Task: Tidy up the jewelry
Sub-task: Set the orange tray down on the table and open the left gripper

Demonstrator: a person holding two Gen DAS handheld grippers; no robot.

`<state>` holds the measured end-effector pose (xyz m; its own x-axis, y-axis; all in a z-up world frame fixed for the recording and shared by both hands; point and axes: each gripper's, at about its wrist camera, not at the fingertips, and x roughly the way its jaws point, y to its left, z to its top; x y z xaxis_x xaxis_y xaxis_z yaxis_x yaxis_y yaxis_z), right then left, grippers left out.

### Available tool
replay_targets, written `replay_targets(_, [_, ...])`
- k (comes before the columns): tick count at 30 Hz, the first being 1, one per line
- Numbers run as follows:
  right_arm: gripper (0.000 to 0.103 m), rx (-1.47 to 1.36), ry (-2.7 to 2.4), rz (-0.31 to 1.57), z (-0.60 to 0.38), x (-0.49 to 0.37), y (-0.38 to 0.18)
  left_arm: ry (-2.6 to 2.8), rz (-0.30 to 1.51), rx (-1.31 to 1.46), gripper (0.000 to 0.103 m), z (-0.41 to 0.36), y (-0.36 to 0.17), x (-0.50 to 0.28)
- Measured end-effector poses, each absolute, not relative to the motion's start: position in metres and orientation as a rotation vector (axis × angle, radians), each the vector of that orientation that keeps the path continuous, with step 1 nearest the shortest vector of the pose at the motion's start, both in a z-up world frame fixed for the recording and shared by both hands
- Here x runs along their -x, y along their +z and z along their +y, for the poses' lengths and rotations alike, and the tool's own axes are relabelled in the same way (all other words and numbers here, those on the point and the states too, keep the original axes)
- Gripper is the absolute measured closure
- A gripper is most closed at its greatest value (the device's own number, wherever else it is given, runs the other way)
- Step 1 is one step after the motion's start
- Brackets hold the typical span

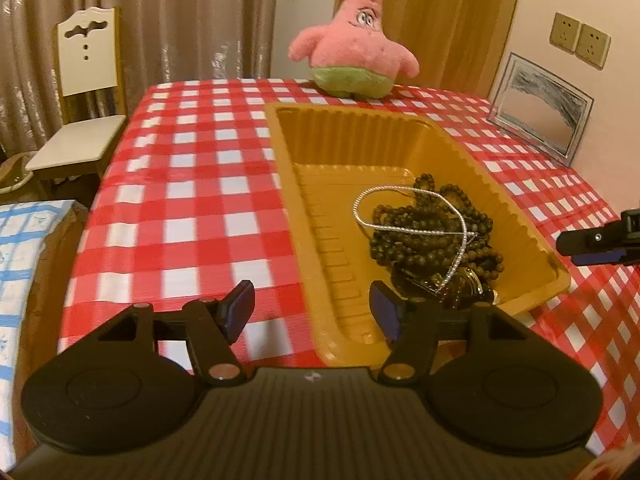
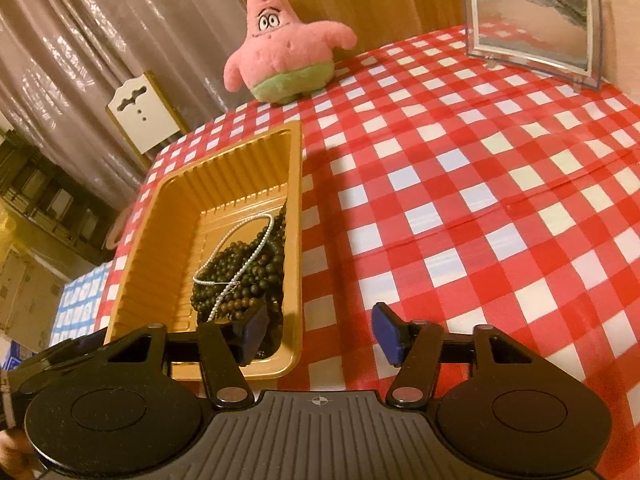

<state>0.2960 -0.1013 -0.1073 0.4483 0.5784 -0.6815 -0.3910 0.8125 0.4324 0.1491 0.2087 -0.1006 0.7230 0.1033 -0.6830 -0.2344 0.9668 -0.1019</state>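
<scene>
1. While both grippers, left and right, hold their blue-padded fingers wide and empty, the ribbed amber plastic tray sits on the checked worktop.
2. Dark round beads and a thin silver chain lie heaped inside the tray.
3. Behind sits a fuzzy pink plush.

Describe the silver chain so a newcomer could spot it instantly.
Start at the red-and-white checked tablecloth and find the ribbed golden plastic tray in front of the pink starfish plush. In it lies a heap of dark wooden beads. The silver chain loops across that heap: thin, bright, the only pale strand.
</scene>
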Motion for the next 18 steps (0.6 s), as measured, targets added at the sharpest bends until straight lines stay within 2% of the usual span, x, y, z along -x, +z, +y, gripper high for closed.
replay_targets(6, [0.035,-0.188,0.523,0.885,-0.106,-0.271,-0.093,0.168,0.770,0.152,0.038,0.206,-0.073,-0.134])
replay_targets(18, [0.034,-0.122,0.450,0.921,-0.126,-0.207,-0.071,0.078,0.841,0.098,0.037,0.136,-0.043,-0.124])
